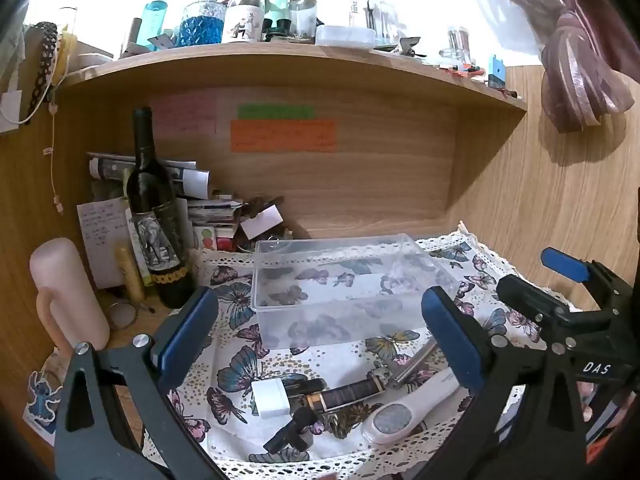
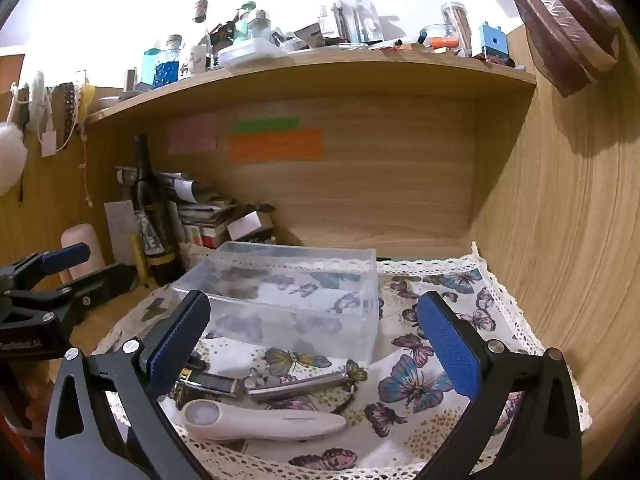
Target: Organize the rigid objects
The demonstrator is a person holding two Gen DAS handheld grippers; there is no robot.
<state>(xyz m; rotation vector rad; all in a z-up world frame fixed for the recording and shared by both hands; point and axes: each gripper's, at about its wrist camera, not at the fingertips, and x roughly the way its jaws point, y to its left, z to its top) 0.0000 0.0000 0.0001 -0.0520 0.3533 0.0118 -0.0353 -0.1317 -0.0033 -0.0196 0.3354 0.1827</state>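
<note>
A clear plastic box (image 1: 340, 292) (image 2: 288, 300) stands empty on a butterfly-print cloth (image 1: 236, 364) (image 2: 416, 388). In front of it lie a white handheld device (image 1: 404, 412) (image 2: 260, 422), a metal bar (image 1: 412, 360) (image 2: 296, 384), a dark knife-like piece (image 1: 348, 394) (image 2: 208, 384), a white plug block (image 1: 270, 398) and a small black clip (image 1: 292, 430). My left gripper (image 1: 320, 340) is open above these items. My right gripper (image 2: 316, 344) is open above them too, and it also shows in the left wrist view (image 1: 560, 292).
A dark wine bottle (image 1: 154, 216), a pink mug (image 1: 64, 292), stacked papers and boxes (image 1: 212, 212) crowd the left corner. A wooden back wall (image 1: 360, 184) and side wall (image 2: 560, 220) enclose the nook. A cluttered shelf (image 1: 280, 60) hangs above.
</note>
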